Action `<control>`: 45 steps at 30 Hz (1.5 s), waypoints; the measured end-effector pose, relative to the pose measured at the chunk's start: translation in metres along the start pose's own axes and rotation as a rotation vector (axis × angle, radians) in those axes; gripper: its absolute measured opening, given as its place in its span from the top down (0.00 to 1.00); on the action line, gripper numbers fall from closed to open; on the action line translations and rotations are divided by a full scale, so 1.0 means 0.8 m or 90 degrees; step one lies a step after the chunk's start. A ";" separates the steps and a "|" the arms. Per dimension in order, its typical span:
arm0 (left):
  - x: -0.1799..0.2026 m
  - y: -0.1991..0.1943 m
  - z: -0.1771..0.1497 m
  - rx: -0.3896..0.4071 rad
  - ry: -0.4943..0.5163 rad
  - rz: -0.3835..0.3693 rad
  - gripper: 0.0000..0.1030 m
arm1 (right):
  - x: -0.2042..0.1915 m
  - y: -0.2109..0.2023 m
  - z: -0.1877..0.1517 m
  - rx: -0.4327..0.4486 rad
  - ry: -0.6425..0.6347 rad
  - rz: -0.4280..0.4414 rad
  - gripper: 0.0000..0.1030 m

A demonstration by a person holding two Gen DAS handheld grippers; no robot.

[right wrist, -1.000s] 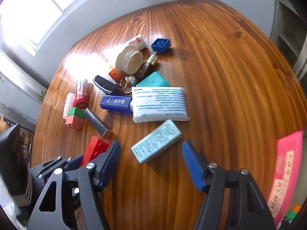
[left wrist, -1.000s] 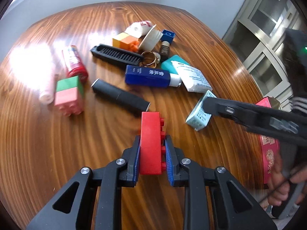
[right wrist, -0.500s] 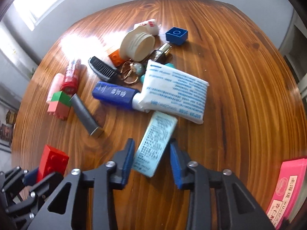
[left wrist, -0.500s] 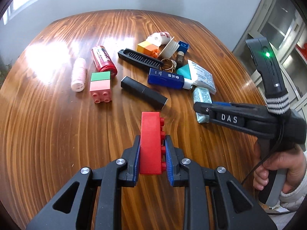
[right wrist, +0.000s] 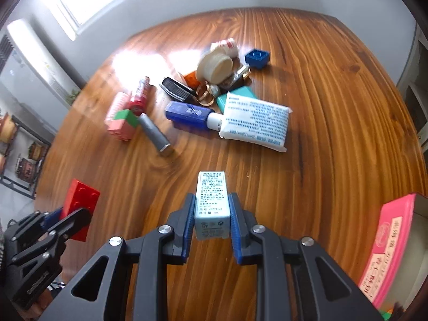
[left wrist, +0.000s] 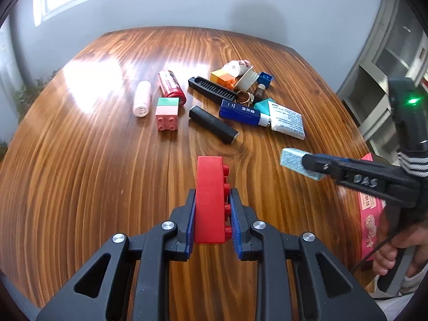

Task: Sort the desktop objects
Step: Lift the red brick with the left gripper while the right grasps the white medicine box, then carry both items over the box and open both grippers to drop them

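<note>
My left gripper is shut on a red toy brick, held on edge above the wooden table. The right wrist view shows that same brick at the lower left. My right gripper has a small light-blue printed box between its blue pads; its jaws are still closing and press on the box's sides. In the left wrist view that box hangs clear of the table at the right, in the right gripper, which a hand carries.
A pile lies at the far middle: a pink-and-green brick, a black tube, a blue bottle, a white packet, a black comb, a red can and a blue brick. A pink box stands at the right edge.
The right gripper came down around the light-blue box, closed on it and lifted it off the table. The left gripper drew back and up with the red brick.
</note>
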State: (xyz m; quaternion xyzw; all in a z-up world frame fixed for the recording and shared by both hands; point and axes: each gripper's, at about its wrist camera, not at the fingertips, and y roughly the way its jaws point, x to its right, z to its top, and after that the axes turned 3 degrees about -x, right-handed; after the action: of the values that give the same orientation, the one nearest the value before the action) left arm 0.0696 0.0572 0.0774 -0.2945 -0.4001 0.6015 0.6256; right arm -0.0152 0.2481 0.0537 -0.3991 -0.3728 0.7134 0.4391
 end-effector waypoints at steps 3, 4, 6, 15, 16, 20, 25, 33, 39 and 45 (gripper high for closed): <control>0.017 -0.009 -0.017 0.005 -0.004 0.006 0.76 | 0.007 -0.028 -0.010 0.020 -0.005 0.015 0.74; 0.025 -0.013 -0.022 0.007 -0.003 0.007 0.76 | 0.008 -0.037 -0.016 0.026 -0.005 0.019 0.74; 0.040 -0.017 -0.029 0.012 0.001 0.003 0.76 | 0.020 -0.058 -0.031 0.036 -0.004 0.024 0.74; 0.146 -0.018 -0.041 0.018 0.070 -0.060 0.76 | 0.112 -0.141 -0.096 0.081 0.059 0.001 0.74; 0.159 -0.017 -0.041 0.018 0.082 -0.070 0.76 | 0.123 -0.152 -0.102 0.086 0.071 -0.004 0.74; 0.212 -0.014 -0.040 0.013 0.124 -0.109 0.76 | 0.171 -0.184 -0.132 0.109 0.123 -0.031 0.74; 0.272 -0.012 -0.041 0.012 0.182 -0.147 0.76 | 0.225 -0.211 -0.168 0.124 0.193 -0.069 0.74; 0.338 -0.007 -0.043 0.005 0.247 -0.179 0.76 | 0.263 -0.227 -0.196 0.133 0.235 -0.104 0.74; 0.369 -0.005 -0.044 0.002 0.285 -0.192 0.76 | 0.270 -0.227 -0.200 0.136 0.234 -0.117 0.74; 0.388 -0.007 -0.044 0.004 0.311 -0.201 0.76 | 0.277 -0.227 -0.203 0.134 0.241 -0.124 0.74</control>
State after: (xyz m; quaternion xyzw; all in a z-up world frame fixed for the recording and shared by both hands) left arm 0.0890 0.3674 0.1095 -0.3627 -0.2763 0.4089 0.7905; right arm 0.1244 0.5432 0.0947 -0.4396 -0.2444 0.6151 0.6072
